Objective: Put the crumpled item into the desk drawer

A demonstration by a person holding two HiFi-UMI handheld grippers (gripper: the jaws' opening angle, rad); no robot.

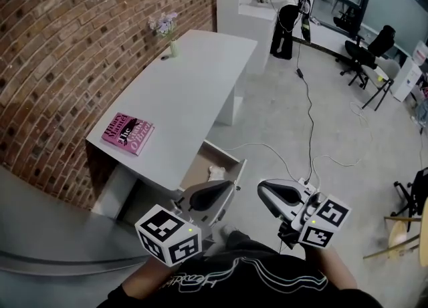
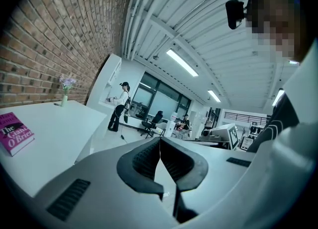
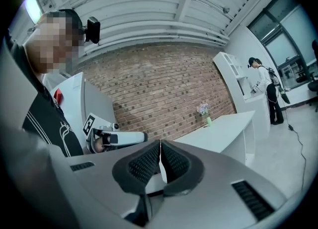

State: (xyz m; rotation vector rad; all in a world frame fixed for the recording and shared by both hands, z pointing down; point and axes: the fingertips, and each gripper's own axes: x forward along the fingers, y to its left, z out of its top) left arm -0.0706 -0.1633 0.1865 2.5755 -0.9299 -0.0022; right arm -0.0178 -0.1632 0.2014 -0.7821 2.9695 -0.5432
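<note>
A white crumpled item (image 1: 216, 172) lies inside the open drawer (image 1: 225, 154) at the near end of the white desk (image 1: 194, 79). My left gripper (image 1: 223, 188) hovers just in front of and above the drawer, close to the item. Its jaws are shut with nothing between them, and they meet in the left gripper view too (image 2: 160, 141). My right gripper (image 1: 263, 188) is held to the right of the drawer over the floor. It is also shut and holds nothing (image 3: 160, 146).
A pink book (image 1: 128, 133) lies on the desk's near left. A small vase of flowers (image 1: 172, 41) stands by the brick wall (image 1: 80, 46). Cables (image 1: 309, 119) trail over the floor. A person (image 1: 286, 6) stands at a far counter, with office chairs (image 1: 366, 51) to the right.
</note>
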